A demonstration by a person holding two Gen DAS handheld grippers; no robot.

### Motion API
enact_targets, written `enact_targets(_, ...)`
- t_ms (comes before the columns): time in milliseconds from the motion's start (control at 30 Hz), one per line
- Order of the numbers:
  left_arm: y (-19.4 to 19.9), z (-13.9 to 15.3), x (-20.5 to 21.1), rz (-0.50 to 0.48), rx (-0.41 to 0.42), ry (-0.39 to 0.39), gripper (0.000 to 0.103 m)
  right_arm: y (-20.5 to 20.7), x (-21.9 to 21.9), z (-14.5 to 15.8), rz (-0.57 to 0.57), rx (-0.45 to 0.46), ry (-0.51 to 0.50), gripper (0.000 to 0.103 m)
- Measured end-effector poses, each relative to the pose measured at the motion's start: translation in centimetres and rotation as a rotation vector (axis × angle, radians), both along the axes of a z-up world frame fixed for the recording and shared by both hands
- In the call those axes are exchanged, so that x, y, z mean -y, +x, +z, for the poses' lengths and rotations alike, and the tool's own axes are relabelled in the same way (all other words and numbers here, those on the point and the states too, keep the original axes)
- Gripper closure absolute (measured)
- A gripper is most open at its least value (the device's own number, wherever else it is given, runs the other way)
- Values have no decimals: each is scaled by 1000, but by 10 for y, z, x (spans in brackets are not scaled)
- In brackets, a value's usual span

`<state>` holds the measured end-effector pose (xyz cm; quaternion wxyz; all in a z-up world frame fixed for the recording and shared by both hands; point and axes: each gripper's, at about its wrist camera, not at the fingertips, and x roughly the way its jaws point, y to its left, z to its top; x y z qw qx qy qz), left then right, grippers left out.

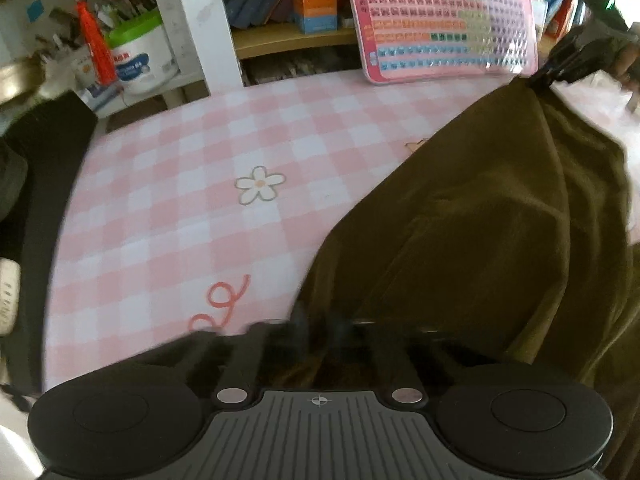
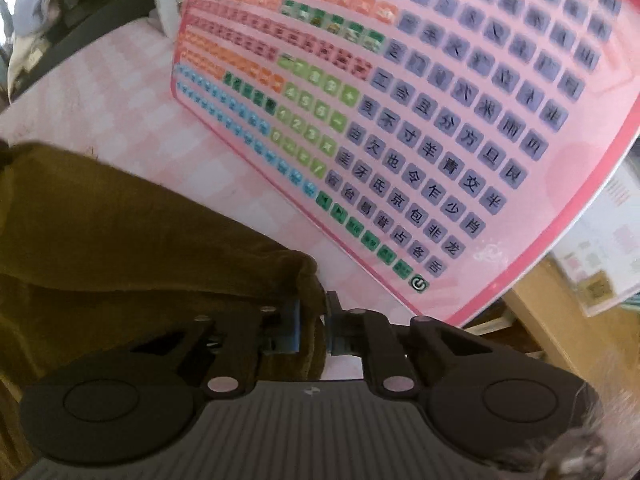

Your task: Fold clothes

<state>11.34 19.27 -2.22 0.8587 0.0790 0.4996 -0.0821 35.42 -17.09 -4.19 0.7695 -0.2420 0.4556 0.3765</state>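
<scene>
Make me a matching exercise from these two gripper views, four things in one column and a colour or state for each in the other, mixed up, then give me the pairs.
Things:
1. garment
2. tablecloth
3. learning board
4. right gripper

Colours or states:
A. pink and white checks with a flower print
B. shut on a fold of cloth
C. olive brown, draped in folds
D. pink frame, rows of coloured keys, propped up at the back of the table

Pairs: 1-C, 2-A, 3-D, 4-B
</scene>
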Motion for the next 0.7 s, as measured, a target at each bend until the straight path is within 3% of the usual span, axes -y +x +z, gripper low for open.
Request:
enact_targets(200, -34, 42, -9, -14, 139, -60, 103, -67, 29, 66, -68, 179, 100, 93)
enact_targets(433, -102, 91, 4, -157, 295, -114, 103, -210, 68, 128, -225, 380, 154, 93)
enact_targets(567, -148, 104, 5, -237, 350, -145, 103, -302, 96, 138, -341, 441, 186, 93)
enact_targets(700, -194, 89, 6, -277, 312, -175, 103, -391, 124, 123, -468, 407, 208, 93)
